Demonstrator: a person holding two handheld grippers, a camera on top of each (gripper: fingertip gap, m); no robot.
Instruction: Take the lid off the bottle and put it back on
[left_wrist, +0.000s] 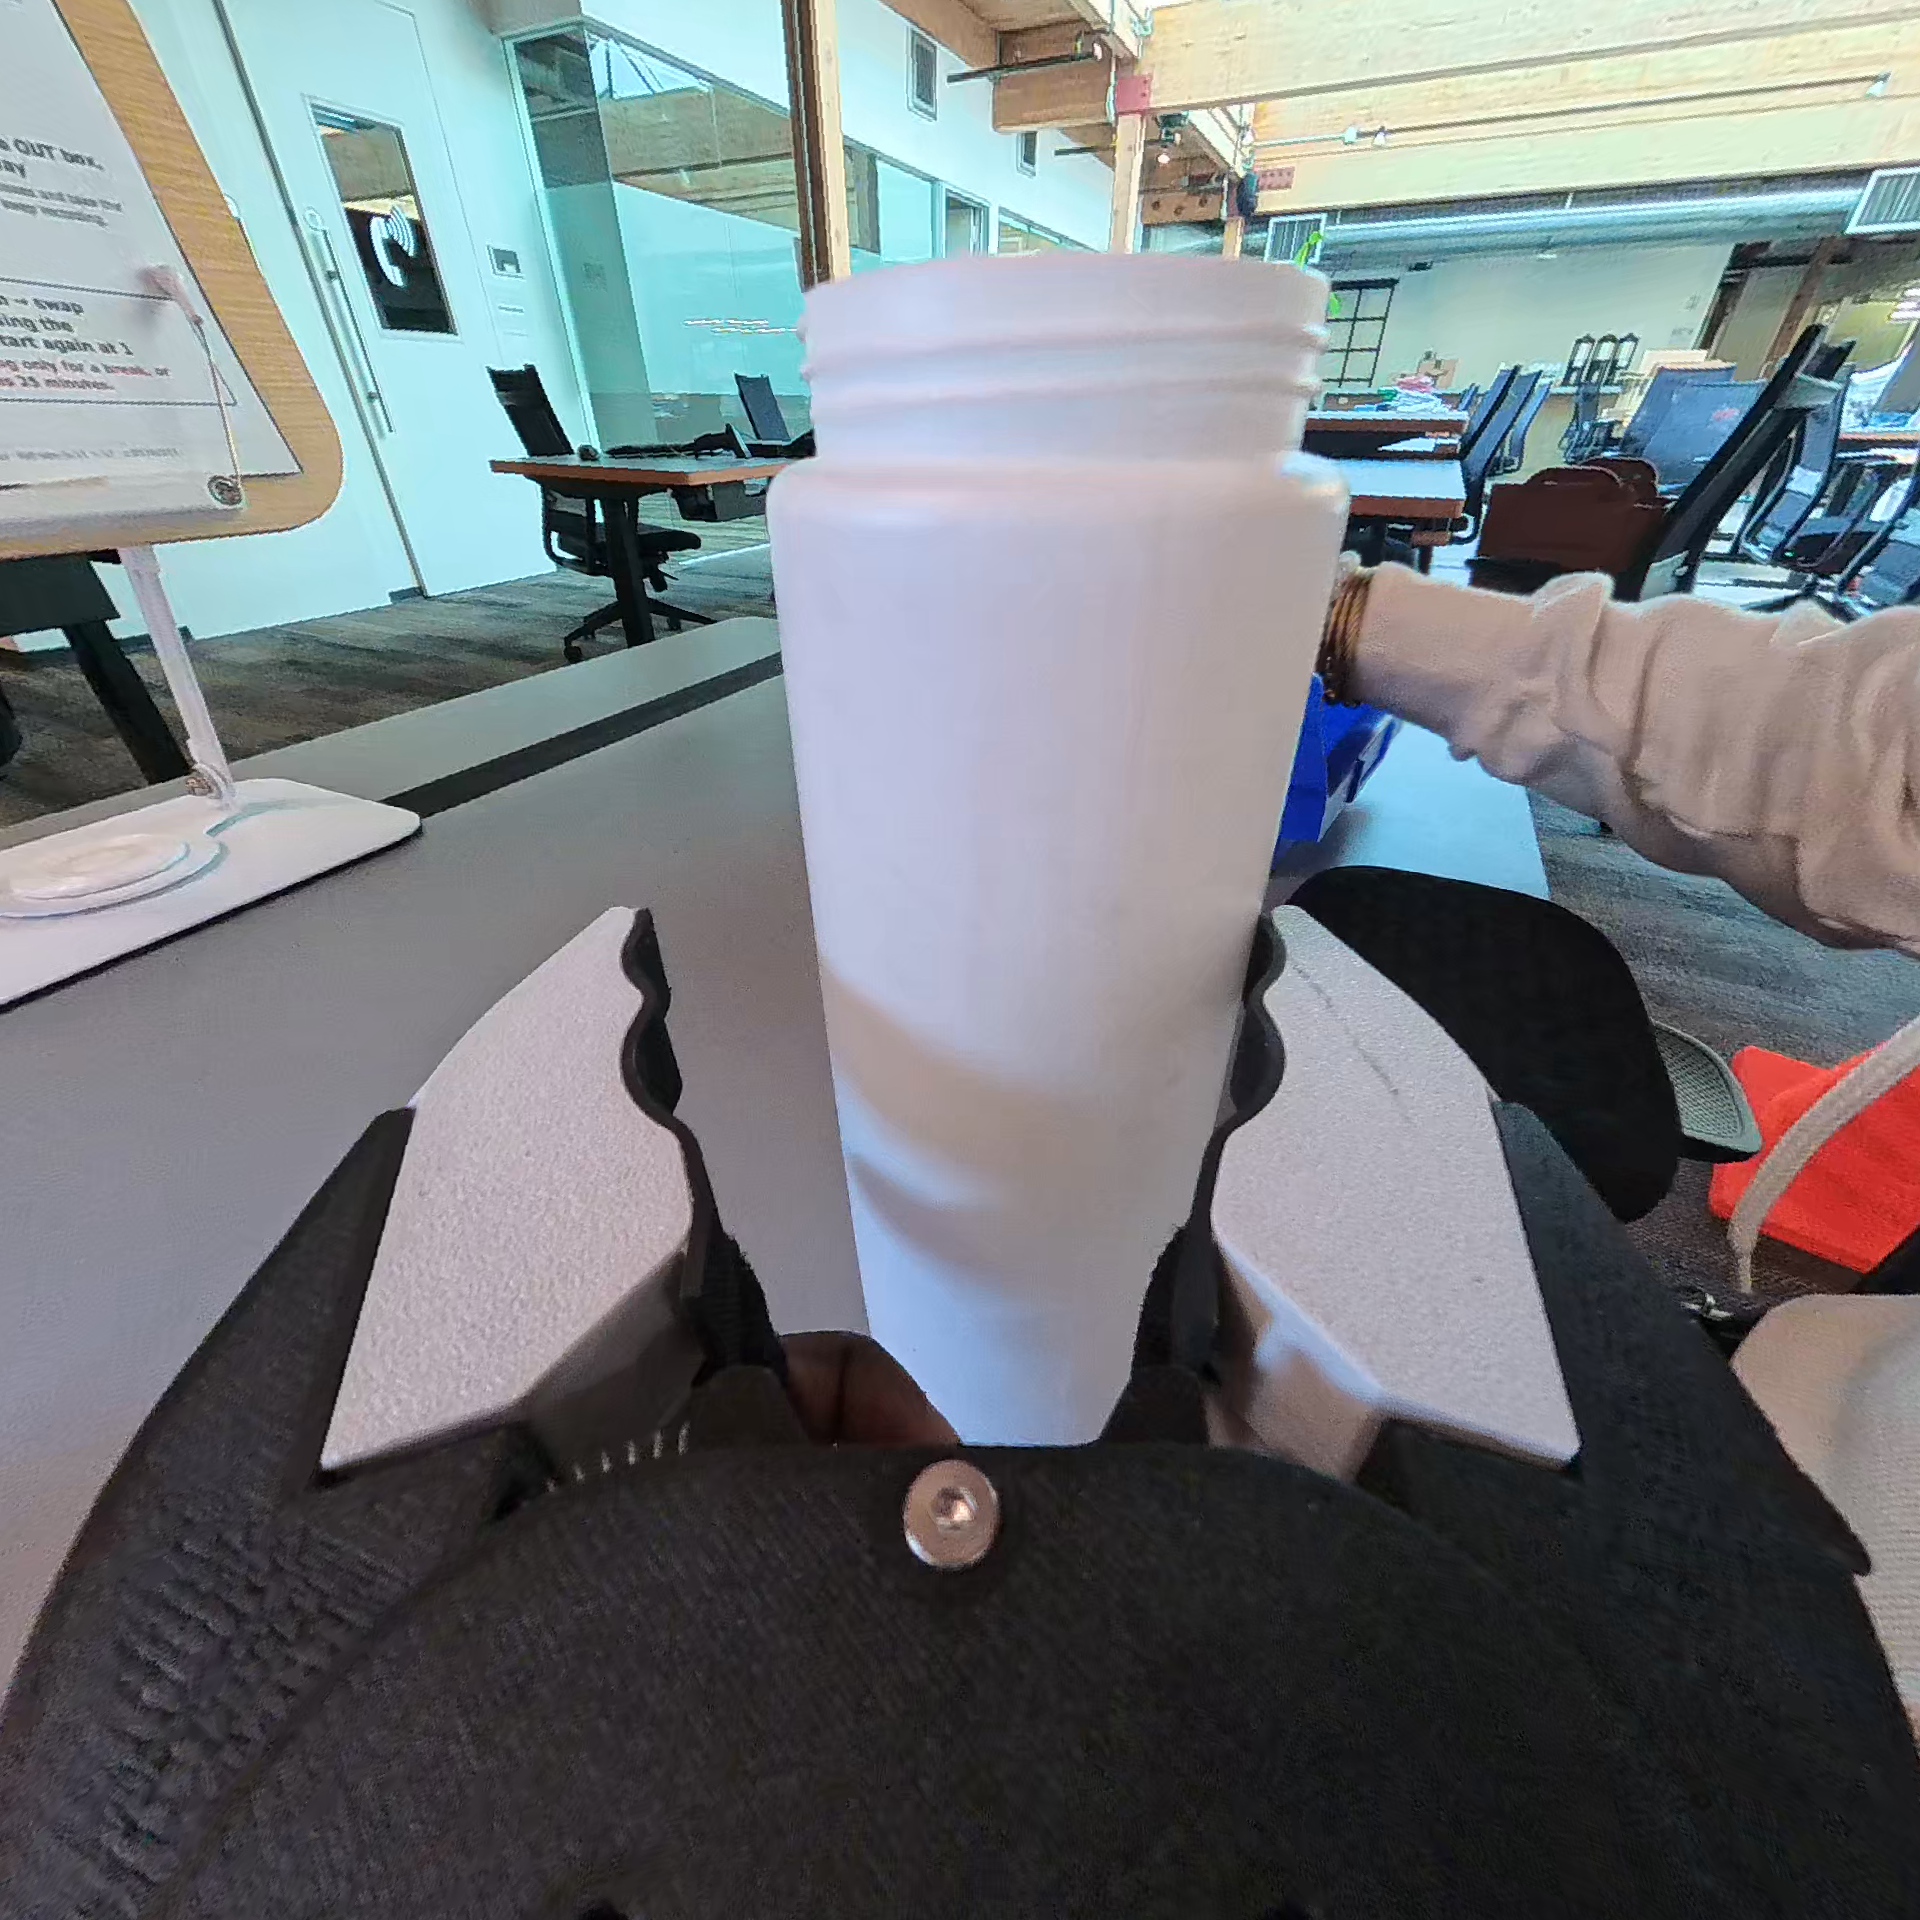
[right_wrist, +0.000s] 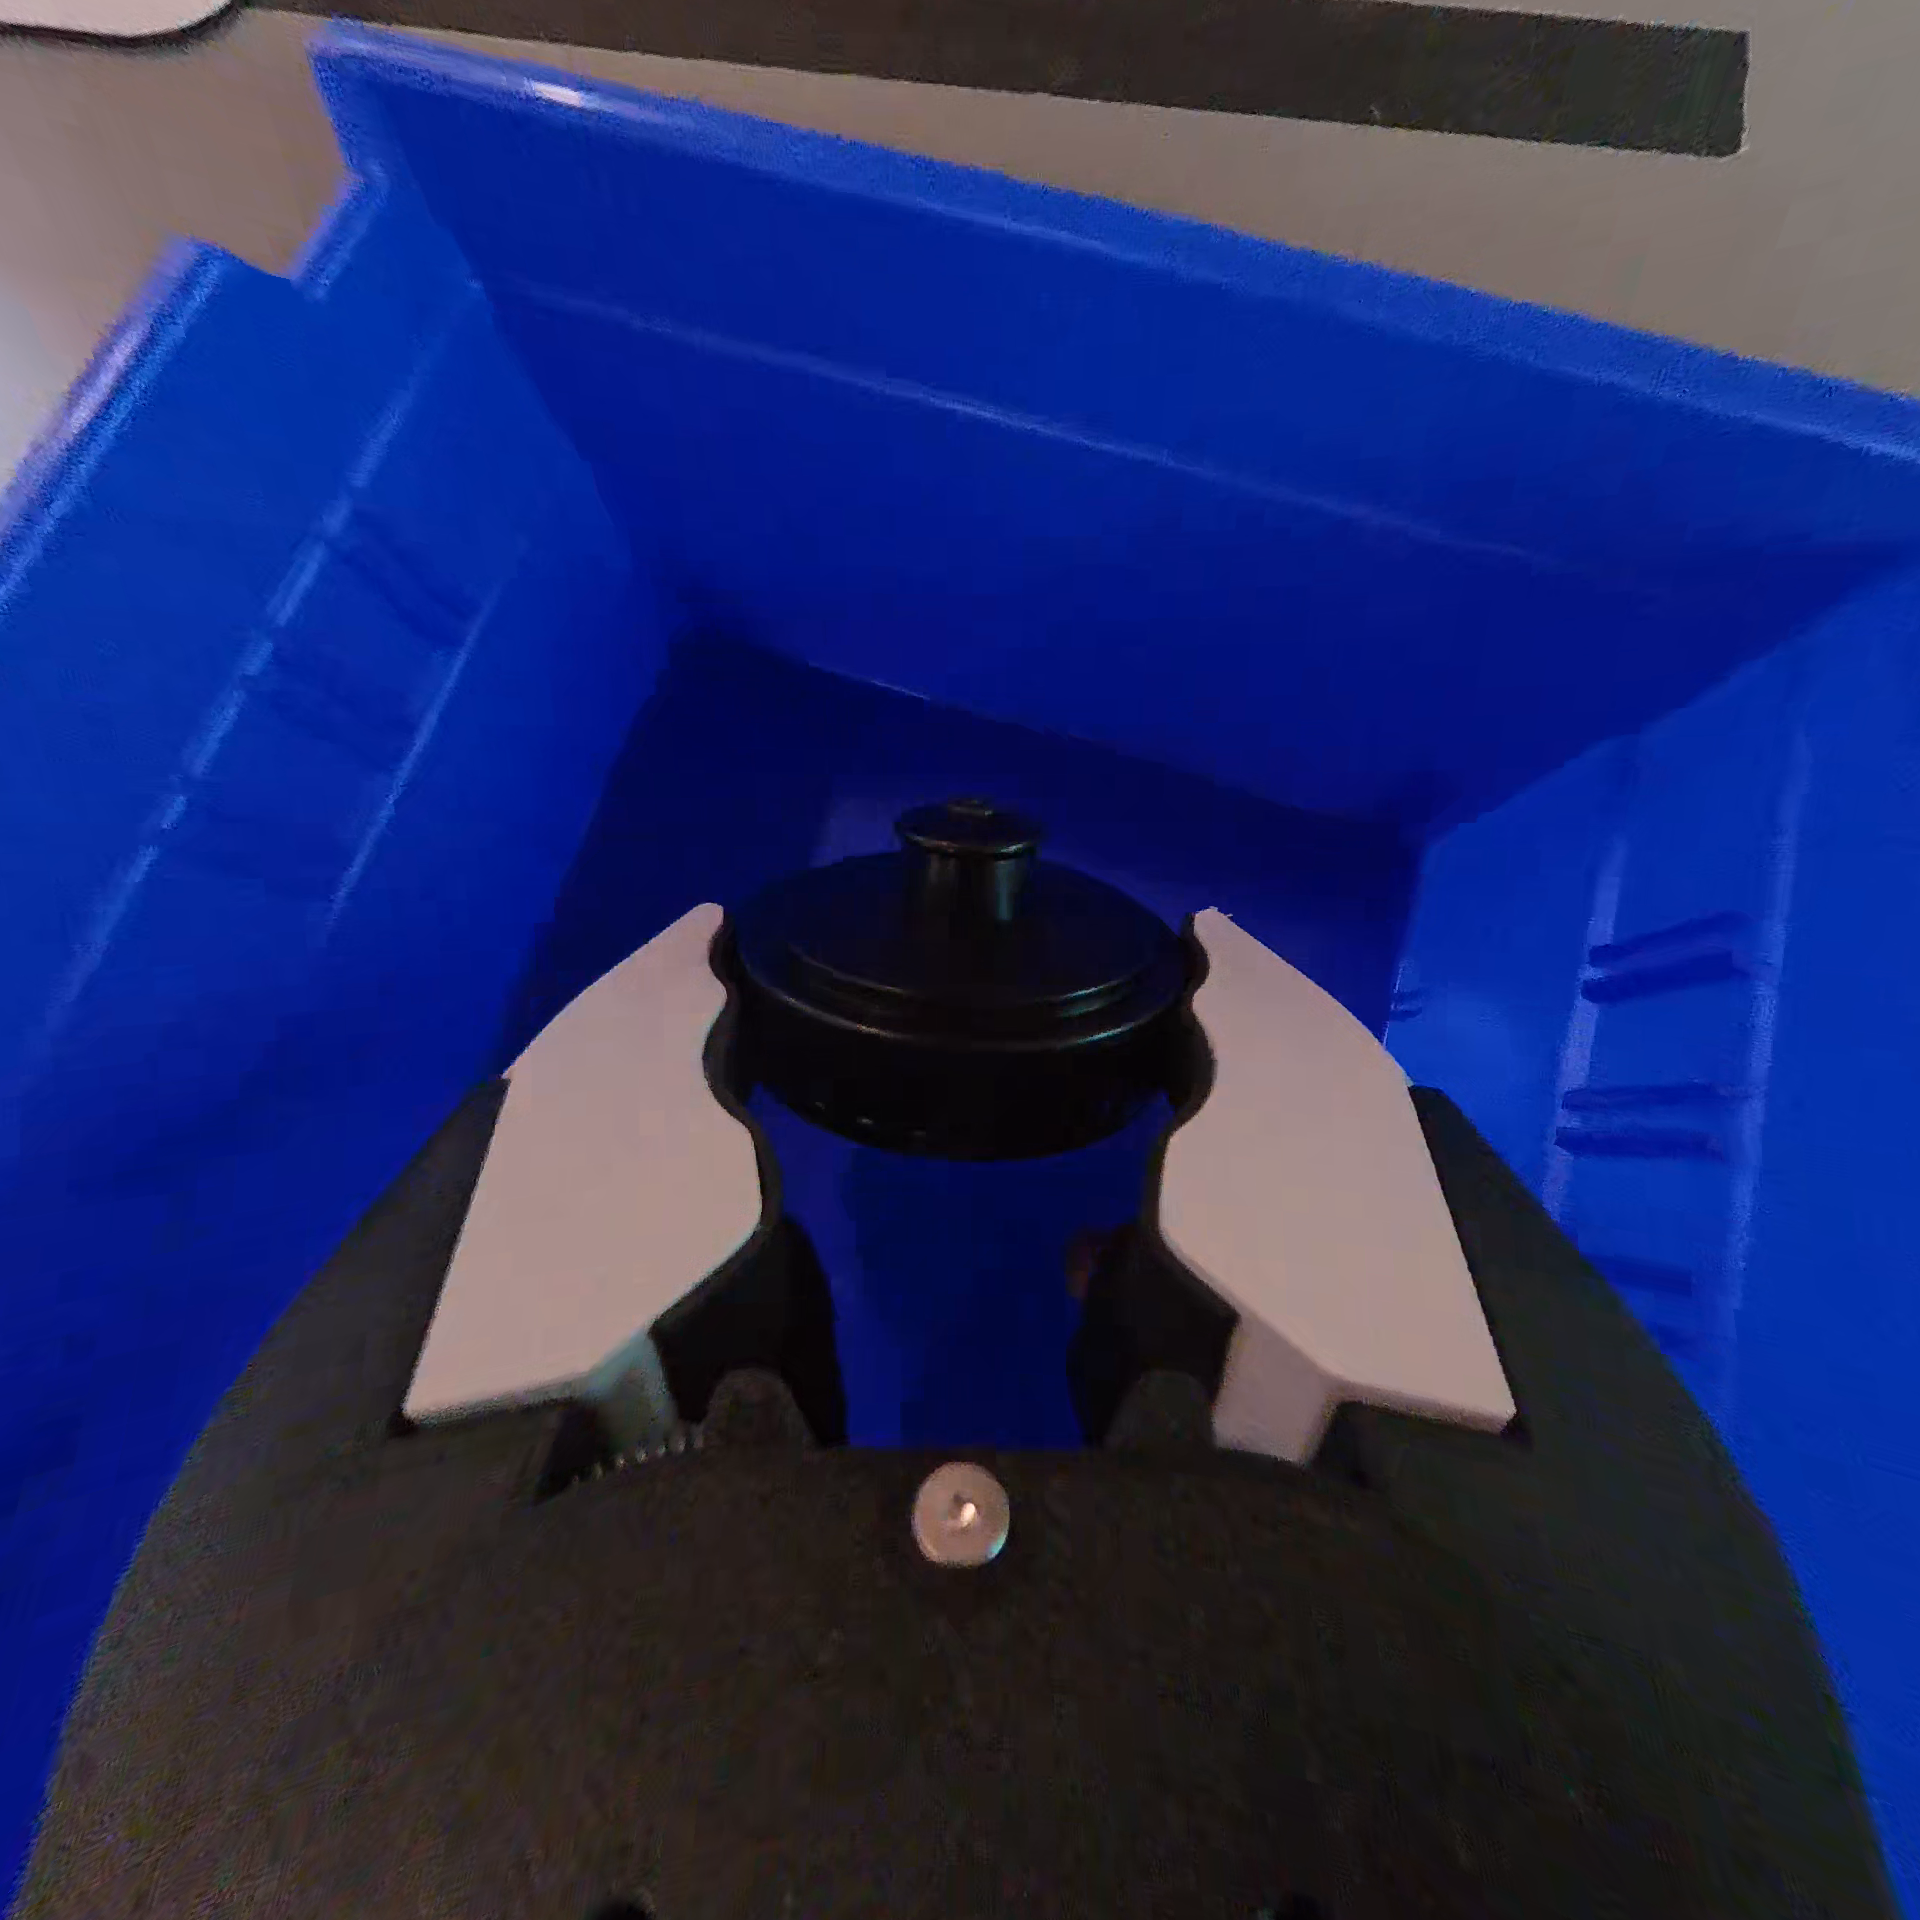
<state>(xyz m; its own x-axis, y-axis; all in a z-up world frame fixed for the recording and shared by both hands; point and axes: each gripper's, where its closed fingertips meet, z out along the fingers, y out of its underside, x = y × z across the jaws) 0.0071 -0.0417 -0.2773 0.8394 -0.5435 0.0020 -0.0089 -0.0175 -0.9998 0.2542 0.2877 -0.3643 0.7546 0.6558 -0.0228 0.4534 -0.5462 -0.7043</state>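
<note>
Bottle: I had the white bottle (left_wrist: 1049, 790) upright between the fingers of my left hand-held gripper (left_wrist: 951, 966), its threaded neck bare and open at the top.
Left grip: the right-side finger pad touched the bottle's wall; on the left side I saw a gap of bench (left_wrist: 312, 1039), so I judged the hold loose or one-sided rather than a full clamp.
Lid: the black lid (right_wrist: 961, 997), with its small spout on top, sat between the tips of my right hand-held gripper (right_wrist: 956, 971), both fingertips closed against its rim.
Lid's place: it was down inside the blue bin (right_wrist: 1039, 468), close to the floor of it; I could not tell whether it rested there or hung just clear.
Bin's place: in the left wrist view the bin showed only as a blue edge behind the bottle on the far right, with a sleeved arm (left_wrist: 1621, 727) reaching to it.
Stage: my reading was that the lid was off and the refit was not yet done.
Risk, lid: only the fingertips held a round, smooth rim, so it could squirt out or tilt on the lift, or clip the bin's wall coming up.
Risk, bottle: with a slack left hold the bottle could spin or tip once the lid pressed and turned on it.
Risk, threads: a lid brought down tilted would likely cross-thread on that wide neck.
Other: a stand with a sign (left_wrist: 114, 343) stood far left on the bench, well apart.
</note>
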